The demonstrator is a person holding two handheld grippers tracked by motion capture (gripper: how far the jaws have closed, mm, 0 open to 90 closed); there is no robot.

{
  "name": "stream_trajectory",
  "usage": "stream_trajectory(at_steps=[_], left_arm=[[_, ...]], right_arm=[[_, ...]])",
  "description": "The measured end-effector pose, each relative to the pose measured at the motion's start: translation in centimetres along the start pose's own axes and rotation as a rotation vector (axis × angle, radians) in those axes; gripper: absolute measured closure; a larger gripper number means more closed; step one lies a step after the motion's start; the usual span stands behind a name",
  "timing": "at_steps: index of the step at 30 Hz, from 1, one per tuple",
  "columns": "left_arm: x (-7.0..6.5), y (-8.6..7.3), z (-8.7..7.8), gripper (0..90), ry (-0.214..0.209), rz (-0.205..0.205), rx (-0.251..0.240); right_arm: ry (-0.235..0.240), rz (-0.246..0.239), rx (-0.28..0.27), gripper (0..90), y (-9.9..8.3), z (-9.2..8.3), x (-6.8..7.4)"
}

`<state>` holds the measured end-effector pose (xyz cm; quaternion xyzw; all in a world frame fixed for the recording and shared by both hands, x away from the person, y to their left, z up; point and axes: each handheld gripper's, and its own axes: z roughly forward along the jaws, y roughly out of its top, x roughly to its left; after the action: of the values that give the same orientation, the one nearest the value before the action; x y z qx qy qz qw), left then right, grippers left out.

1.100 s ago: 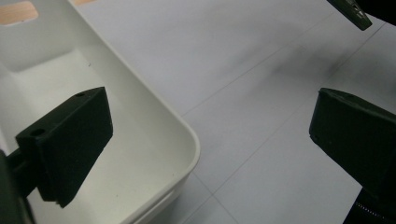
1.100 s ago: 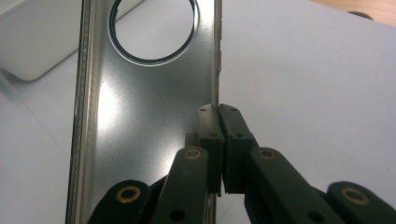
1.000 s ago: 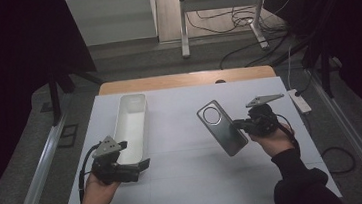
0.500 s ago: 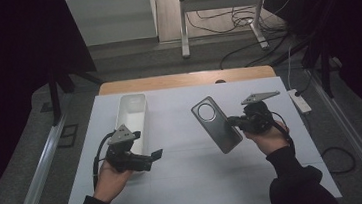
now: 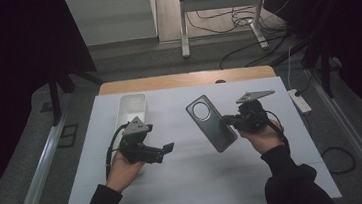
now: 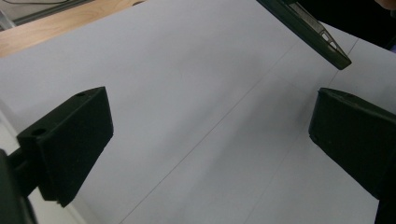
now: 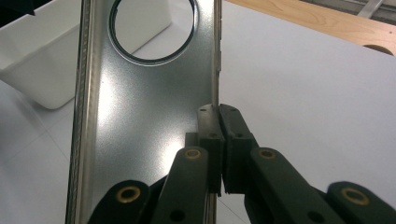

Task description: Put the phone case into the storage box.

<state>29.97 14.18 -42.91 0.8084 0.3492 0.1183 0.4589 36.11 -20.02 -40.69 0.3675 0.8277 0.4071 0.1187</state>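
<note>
Phone case (image 5: pixel 211 123) held off the tabletop (image 5: pixel 191 181) by the right gripper (image 5: pixel 232 121), right of the frame's centre in the high view.

The right gripper's fingers (image 7: pixel 211 135) are pinched together on one long edge of the case, a dark grey shell with a round camera cutout towards its upper end; it hangs tilted in the air, cutout end towards the top of the frame. In the right gripper view the case fills the left half, its glossy inside facing the camera. The left gripper (image 5: pixel 166 151) sits in the lower left of the high view, fingers spread wide with nothing between them, pointing right towards the case and well apart from it. A white tray (image 5: pixel 132 106) lies on the tabletop just above the left hand (image 5: pixel 123 170).
</note>
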Motion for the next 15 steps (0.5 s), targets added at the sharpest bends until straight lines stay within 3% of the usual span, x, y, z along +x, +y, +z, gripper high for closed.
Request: stream_trajectory(at_steps=[15], left_arm=[[-0.3,1.3,2.0,0.7,-0.032,0.01,0.007]], right_arm=[[0.017,-0.004,-0.011,88.6,0.7,0.8,1.0]])
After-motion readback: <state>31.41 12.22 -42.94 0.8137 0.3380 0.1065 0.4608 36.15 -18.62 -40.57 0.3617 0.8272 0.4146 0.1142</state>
